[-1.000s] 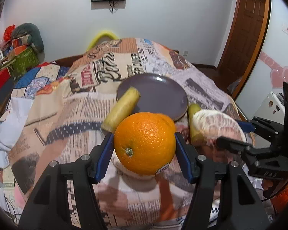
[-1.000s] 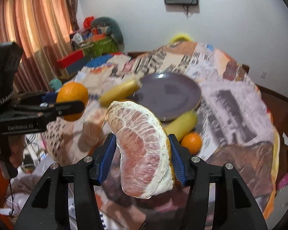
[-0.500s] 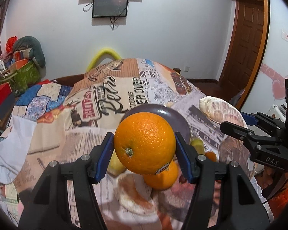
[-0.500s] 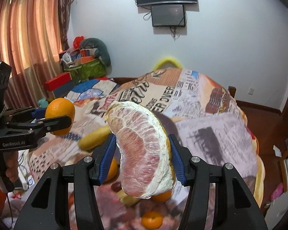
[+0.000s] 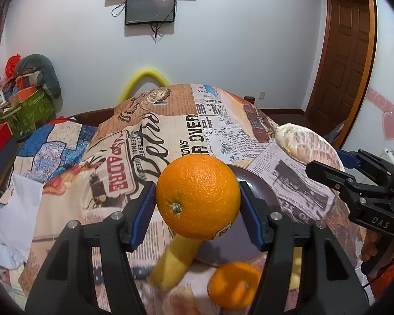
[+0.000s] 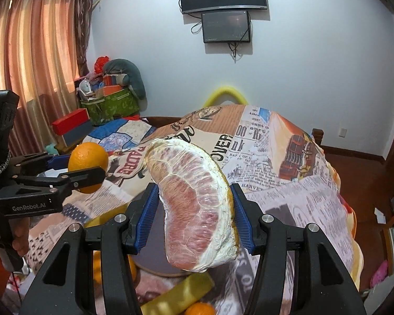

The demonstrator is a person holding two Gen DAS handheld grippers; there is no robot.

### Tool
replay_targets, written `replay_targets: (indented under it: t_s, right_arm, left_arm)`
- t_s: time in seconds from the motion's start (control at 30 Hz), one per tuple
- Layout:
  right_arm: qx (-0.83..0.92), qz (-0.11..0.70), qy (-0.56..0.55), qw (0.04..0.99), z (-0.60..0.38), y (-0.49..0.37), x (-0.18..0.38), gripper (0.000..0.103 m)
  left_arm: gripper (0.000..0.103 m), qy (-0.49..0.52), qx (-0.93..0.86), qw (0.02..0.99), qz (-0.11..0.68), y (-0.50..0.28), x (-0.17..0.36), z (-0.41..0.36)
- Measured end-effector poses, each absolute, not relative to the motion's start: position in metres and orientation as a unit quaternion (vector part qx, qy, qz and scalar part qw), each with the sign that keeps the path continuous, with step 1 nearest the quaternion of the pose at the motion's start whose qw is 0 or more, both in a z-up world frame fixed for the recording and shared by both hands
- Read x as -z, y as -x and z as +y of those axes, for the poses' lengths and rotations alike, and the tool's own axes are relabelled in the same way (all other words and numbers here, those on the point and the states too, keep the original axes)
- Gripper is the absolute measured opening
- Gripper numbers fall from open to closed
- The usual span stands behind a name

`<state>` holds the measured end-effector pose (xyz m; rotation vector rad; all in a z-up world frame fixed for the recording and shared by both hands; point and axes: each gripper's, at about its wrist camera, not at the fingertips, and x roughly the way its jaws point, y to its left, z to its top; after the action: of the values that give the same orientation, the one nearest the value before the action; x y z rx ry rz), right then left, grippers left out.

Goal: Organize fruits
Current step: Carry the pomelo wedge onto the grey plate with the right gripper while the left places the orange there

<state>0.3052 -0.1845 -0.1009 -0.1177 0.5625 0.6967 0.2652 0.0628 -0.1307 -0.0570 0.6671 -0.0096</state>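
My left gripper [image 5: 197,204] is shut on a large orange [image 5: 198,195], held above the table; the same orange [image 6: 88,166] shows at the left of the right wrist view. My right gripper [image 6: 193,215] is shut on a peeled pomelo wedge [image 6: 197,210], pink flesh facing the camera; the wedge [image 5: 307,144] appears at the right of the left wrist view. Below both lies a dark grey plate [image 5: 260,197], mostly hidden behind the fruit. A yellow banana [image 5: 173,260] and a small orange [image 5: 233,283] lie near the plate's front edge.
A newspaper-print cloth [image 5: 170,131] covers the round table. Another yellow fruit [image 6: 178,296] and small oranges [image 6: 199,309] lie at the near side. Boxes and bags [image 6: 107,102] are stacked by the curtain at left; a wooden door [image 5: 346,60] stands at right.
Both grippers have risen and moved forward with their fruit still held. The plate and loose fruit have slid down toward the bottom of both views, and more wall shows above.
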Motion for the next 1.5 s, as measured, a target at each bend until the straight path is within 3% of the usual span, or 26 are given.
replay_targets:
  t_s: [1.03, 1.5]
  right_arm:
    - [-0.349, 0.391, 0.125, 0.842, -0.134, -0.396, 0.174, 0.052]
    - [-0.353, 0.387, 0.122, 0.843, -0.133, -0.395, 0.174, 0.052]
  left_arm:
    - [0.061, 0.008, 0.031, 0.892, 0.45, -0.386, 0.209, 0.071]
    - [0.062, -0.008, 0.039, 0.876, 0.481, -0.394, 0.224, 0.068]
